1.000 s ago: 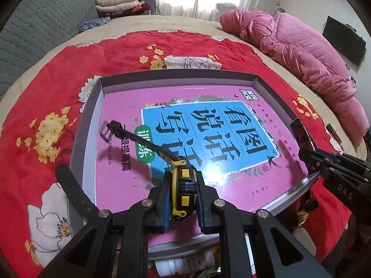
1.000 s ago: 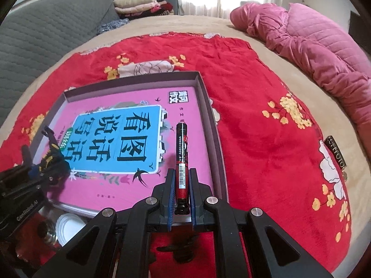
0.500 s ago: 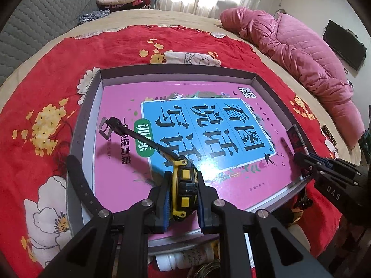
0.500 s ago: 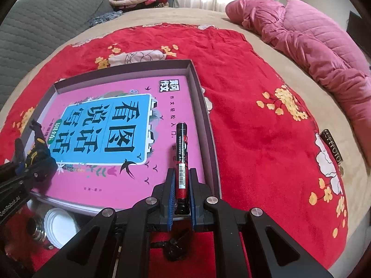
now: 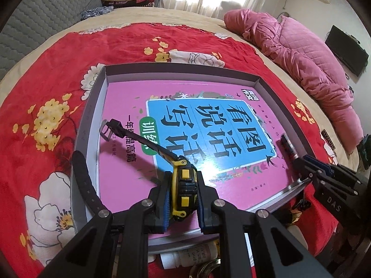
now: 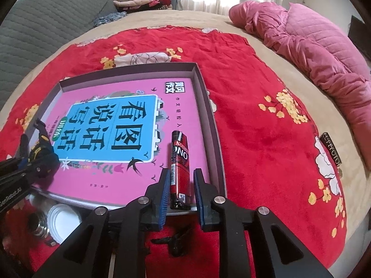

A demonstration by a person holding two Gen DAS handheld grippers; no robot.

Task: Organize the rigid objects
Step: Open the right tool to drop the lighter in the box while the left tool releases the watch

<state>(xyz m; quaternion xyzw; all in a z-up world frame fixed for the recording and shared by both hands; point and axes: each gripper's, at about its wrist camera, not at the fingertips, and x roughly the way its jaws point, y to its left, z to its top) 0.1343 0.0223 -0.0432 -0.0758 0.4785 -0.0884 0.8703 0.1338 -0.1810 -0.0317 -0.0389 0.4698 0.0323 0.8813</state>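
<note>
right claw (image 6: pixel 179 193) opening, marker (image 6: pixel 180 169) loose btwn pads, lengthwise along tray (image 6: pixel 209 125) right edge; left claw (image 5: pixel 182 202) clamped on watch (image 5: pixel 183 191).

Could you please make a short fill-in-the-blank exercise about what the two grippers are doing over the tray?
1. The left gripper is shut on a yellow and black ____.
2. The marker lies between the opening jaws of the ____ gripper.
3. The pink book lies inside a grey ____.
4. The blanket under the tray is mostly ____.

Missing words: watch; right; tray; red
</note>
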